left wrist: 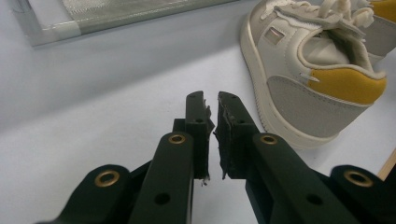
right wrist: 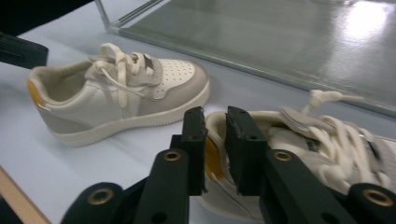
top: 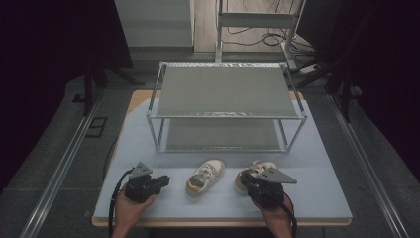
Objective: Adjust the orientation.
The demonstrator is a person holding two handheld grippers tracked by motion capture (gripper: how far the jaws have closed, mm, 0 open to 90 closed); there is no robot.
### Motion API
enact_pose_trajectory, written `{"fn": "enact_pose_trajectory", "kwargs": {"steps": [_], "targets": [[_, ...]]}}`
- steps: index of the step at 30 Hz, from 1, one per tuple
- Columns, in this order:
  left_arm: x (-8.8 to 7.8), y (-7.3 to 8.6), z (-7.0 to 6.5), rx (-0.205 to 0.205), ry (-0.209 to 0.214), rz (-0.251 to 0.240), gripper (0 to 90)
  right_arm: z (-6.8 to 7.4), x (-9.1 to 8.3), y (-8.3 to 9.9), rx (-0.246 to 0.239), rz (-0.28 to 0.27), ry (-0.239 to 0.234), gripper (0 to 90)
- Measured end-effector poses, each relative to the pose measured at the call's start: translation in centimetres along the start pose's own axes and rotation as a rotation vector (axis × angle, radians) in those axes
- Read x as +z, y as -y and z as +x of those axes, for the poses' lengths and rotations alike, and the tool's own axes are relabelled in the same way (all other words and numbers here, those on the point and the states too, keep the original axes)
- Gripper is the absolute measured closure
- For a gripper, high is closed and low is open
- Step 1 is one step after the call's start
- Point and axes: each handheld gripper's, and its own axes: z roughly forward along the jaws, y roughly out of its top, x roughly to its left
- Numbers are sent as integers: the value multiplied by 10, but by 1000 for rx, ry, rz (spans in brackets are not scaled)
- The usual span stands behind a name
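Note:
Two small cream-and-grey sneakers with yellow heel tabs lie on the pale table cover. One sneaker sits mid-front, on its sole with its heel toward the person. The other sneaker lies just right of it, partly hidden under my right gripper. That gripper hovers at this sneaker's heel, its jaws a narrow gap apart with no pad pressing on anything. My left gripper rests low at front left, jaws shut and empty, pointing past the middle sneaker's heel.
A two-tier metal-framed rack with grey shelves stands across the back half of the table; its lower shelf is close behind the sneakers. The table's front edge runs just ahead of both hands. Cables lie on the floor beyond.

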Motion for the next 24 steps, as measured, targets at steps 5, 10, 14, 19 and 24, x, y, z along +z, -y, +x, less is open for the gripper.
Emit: {"fn": "enact_pose_trajectory", "kwargs": {"steps": [5, 10, 14, 19, 24], "targets": [[0, 0, -1, 2, 1, -1, 826, 0, 8, -2, -5, 39, -13, 701], [-1, 0, -1, 1, -2, -1, 826, -5, 20, 2, 30, 70, -34, 728], [-1, 0, 1, -2, -1, -3, 826, -10, 15, 2, 29, 91, -73, 740], [-2, 0, 1, -3, -2, -1, 824, -19, -4, 9, 8, 88, -131, 737], [-1, 0, 0, -2, 0, 2, 822, -21, -13, 15, -6, 98, -144, 727]]}}
